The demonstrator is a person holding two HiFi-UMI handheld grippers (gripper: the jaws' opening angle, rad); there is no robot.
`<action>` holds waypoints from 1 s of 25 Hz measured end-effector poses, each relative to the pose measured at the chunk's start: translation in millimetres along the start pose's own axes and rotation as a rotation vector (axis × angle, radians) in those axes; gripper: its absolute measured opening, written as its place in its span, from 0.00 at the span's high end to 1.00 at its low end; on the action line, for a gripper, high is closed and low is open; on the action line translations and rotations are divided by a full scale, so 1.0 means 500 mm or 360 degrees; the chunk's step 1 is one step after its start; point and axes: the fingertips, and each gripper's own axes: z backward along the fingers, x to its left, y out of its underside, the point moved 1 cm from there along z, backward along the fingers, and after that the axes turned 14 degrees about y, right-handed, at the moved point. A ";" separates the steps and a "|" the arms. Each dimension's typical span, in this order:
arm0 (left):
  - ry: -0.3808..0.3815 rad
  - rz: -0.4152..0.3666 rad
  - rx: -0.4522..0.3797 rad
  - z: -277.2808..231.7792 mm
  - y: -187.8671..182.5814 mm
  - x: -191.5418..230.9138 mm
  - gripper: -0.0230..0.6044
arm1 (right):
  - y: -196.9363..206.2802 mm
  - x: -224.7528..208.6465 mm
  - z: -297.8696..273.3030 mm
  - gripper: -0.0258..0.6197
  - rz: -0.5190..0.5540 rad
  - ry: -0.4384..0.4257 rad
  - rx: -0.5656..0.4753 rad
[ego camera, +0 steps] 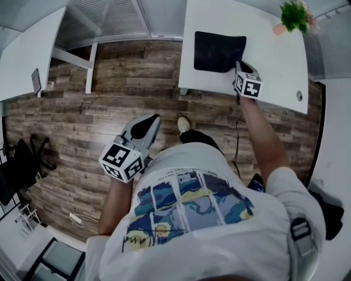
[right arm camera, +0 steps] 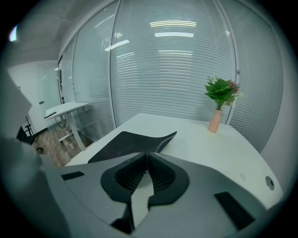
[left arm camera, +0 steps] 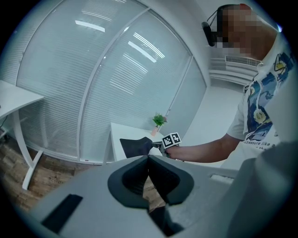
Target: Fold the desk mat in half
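Wood-plank floor (ego camera: 109, 99) underfoot, glass walls with blinds around; at the far side a white desk (ego camera: 274, 60), with the desk mat (ego camera: 216, 49) dark on its left part. Pinches the mat's near right corner with the right gripper (ego camera: 240, 66); fingers (right arm camera: 165, 179) all but together on the thin edge, gripping it; corner curled up off the desktop, rest of the mat lying flat. Holds the left gripper (ego camera: 155, 118) out over the floor, well apart from the desk; fingers (left arm camera: 132, 179) clenched tip to tip, nothing between them, touching nothing.

Counted: two grippers, one marker cube on each; one mat; two white desks, the second desk (ego camera: 27, 55) off to the left; one potted plant (ego camera: 293, 16) at the far right corner of the mat's desk; one black chair (ego camera: 27, 156) by the left edge; one round grommet (ego camera: 299, 95) in the desktop, near its right end.

Only from the head view: a shoe (ego camera: 184, 123), the mat's whole outline and its place on the desk. Only from the right gripper view: the plant's pale vase (right arm camera: 215, 120), upright and well apart from the mat, plus the curl of the lifted corner seen close. Only from the left gripper view: the right gripper side-on with the mat's edge raised at its tips, and the person's bare arm (left arm camera: 205, 149) stretched out to the desk.
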 end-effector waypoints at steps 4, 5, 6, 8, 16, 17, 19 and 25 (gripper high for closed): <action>-0.0006 -0.0001 -0.0011 0.020 0.007 0.002 0.96 | -0.018 0.039 0.012 0.92 0.0092 -0.0034 -0.0052; -0.0009 0.0001 -0.0016 0.025 0.008 0.002 0.96 | -0.020 0.049 0.013 0.92 0.0114 -0.0045 -0.0061; -0.0013 0.0003 -0.0020 0.031 0.009 0.002 0.96 | -0.022 0.059 0.014 0.92 0.0136 -0.0055 -0.0068; -0.0020 0.0007 -0.0028 0.041 0.012 0.001 0.96 | -0.024 0.078 0.016 0.92 0.0177 -0.0073 -0.0079; -0.0072 0.0024 -0.0048 0.080 0.019 0.004 0.96 | -0.045 0.171 0.030 0.92 0.0385 -0.0171 -0.0129; -0.0080 0.0025 -0.0051 0.085 0.020 0.005 0.96 | -0.046 0.183 0.030 0.92 0.0404 -0.0184 -0.0128; -0.0093 0.0022 -0.0061 0.092 0.021 0.006 0.96 | -0.046 0.206 0.030 0.92 0.0440 -0.0214 -0.0128; -0.0128 0.0025 -0.0073 0.105 0.021 0.009 0.96 | -0.036 0.260 0.016 0.92 0.0529 -0.0285 -0.0101</action>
